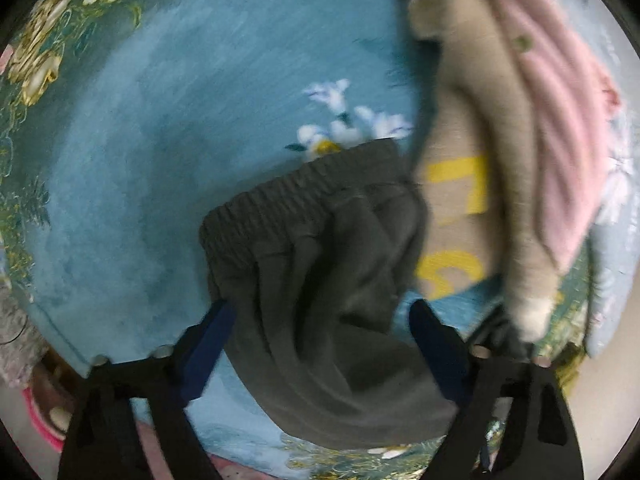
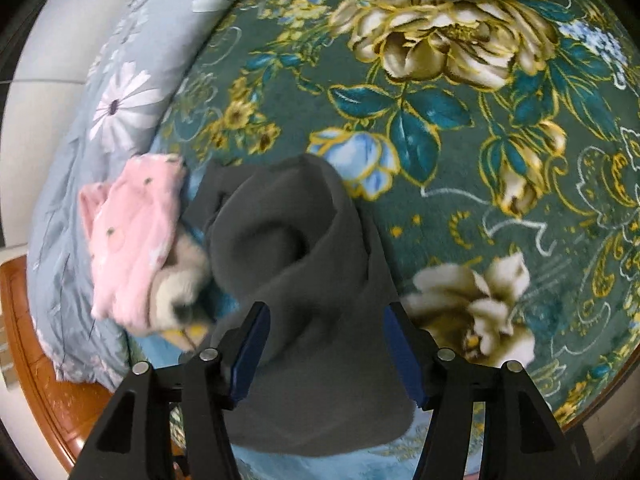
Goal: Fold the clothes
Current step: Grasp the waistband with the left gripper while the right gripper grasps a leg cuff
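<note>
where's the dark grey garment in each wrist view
Left wrist view: the dark grey garment fills the lower centre between the left tongs, its elastic waistband toward the top.
Right wrist view: the same garment sits lower centre, bunched between the right tongs.
Shared landmark: the pink garment lies right of it in the left view and left of it in the right view.

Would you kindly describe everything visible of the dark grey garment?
The dark grey garment looks like soft fleece, with a ribbed elastic waistband along its top edge in the left wrist view. It is crumpled and bunched, lying on the floral blanket. It sits between the fingers of the left claw and the right claw; its side meets a beige garment.
</note>
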Demonstrator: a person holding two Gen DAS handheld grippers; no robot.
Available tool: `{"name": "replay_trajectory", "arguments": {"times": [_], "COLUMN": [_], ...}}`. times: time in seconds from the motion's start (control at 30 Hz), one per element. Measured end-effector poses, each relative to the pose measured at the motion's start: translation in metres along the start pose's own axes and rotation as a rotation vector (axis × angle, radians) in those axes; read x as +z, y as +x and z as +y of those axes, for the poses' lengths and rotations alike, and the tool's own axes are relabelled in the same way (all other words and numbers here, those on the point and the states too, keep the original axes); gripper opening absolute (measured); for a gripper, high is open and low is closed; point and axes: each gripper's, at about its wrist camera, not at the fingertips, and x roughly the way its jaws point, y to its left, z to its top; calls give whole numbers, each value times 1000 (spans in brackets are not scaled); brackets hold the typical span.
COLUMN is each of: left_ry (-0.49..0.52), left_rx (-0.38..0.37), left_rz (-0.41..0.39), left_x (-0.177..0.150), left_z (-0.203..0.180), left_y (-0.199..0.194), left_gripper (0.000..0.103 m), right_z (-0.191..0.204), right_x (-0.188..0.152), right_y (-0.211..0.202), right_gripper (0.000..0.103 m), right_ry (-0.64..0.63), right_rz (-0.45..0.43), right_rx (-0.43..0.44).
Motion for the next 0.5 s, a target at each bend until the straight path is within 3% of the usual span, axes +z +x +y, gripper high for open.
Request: {"name": "replay_trajectory", "arguments": {"times": [0.1, 0.2, 0.23, 0.33, 0.43, 0.5], "left_ry": [-23, -47, -46, -44, -37, -7], "left_rx": [59, 55, 50, 24, -19, -71], "left_rz": [27, 31, 27, 10, -17, -43], "left_x": [6, 5, 4, -2, -7, -8], "left_z": [6, 14, 16, 23, 27, 24], "left_y": [8, 7, 6, 1, -11, -29], "left_gripper": [49, 34, 27, 11, 9, 9], "right_z": [9, 9, 7, 4, 1, 1], "right_x": [19, 31, 32, 28, 15, 10], "right_y": [15, 30, 35, 46, 40, 27], "right_gripper": [63, 59, 42, 9, 7, 6], "right_ry": [-13, 5, 21, 44, 49, 58], "right_rz": [4, 35, 54, 92, 104, 97], "right_rx": [-46, -58, -52, -73, -40, 31]}}
